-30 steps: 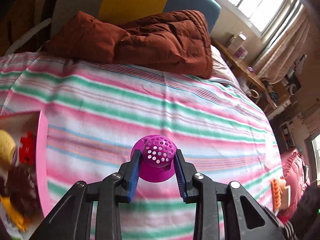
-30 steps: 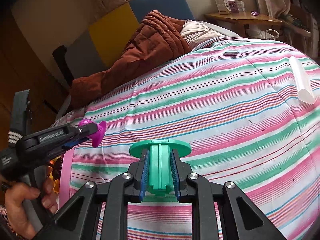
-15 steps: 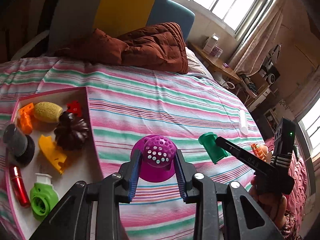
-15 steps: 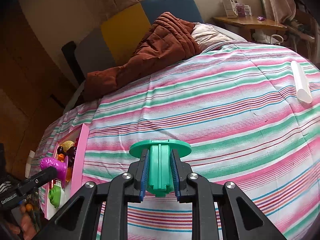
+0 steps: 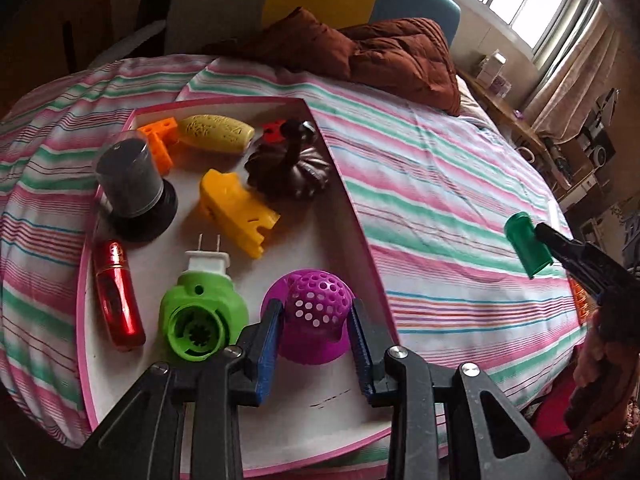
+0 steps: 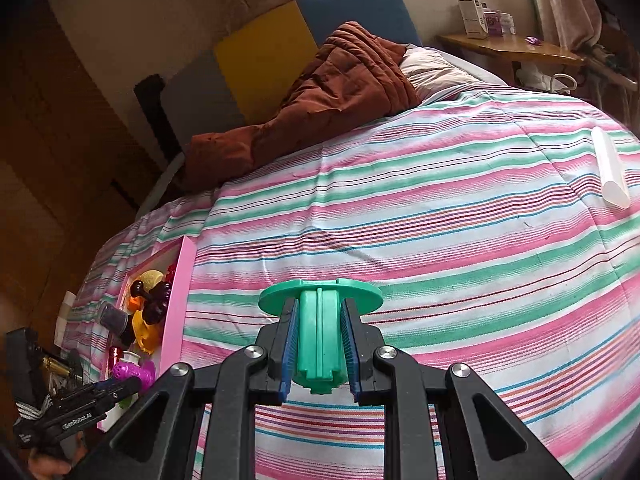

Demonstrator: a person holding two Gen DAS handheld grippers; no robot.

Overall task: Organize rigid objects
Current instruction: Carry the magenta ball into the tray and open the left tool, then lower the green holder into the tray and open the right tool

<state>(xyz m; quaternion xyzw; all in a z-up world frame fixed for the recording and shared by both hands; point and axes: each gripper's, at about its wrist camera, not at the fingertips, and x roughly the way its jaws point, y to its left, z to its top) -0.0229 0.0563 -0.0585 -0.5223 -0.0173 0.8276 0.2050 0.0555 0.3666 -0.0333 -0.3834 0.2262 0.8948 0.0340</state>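
Observation:
My left gripper is over the near right part of a pink-rimmed white tray. Its jaws stand slightly apart around a purple perforated dome piece, which sits low over the tray floor; I cannot tell whether the pads touch it. My right gripper is shut on a green flanged spool, held above the striped bedspread. The spool also shows in the left wrist view, to the right of the tray. The tray shows at left in the right wrist view.
The tray holds a green plug-in device, a red tube, a black capped jar, a yellow block, a dark brown fluted piece, a yellow oval and orange parts. A brown quilt lies at the bedhead. A white tube lies far right.
My left gripper swung left and down from over the bedspread to low over the tray with the purple dome, and its jaws have widened a little. The right gripper stayed nearly still.

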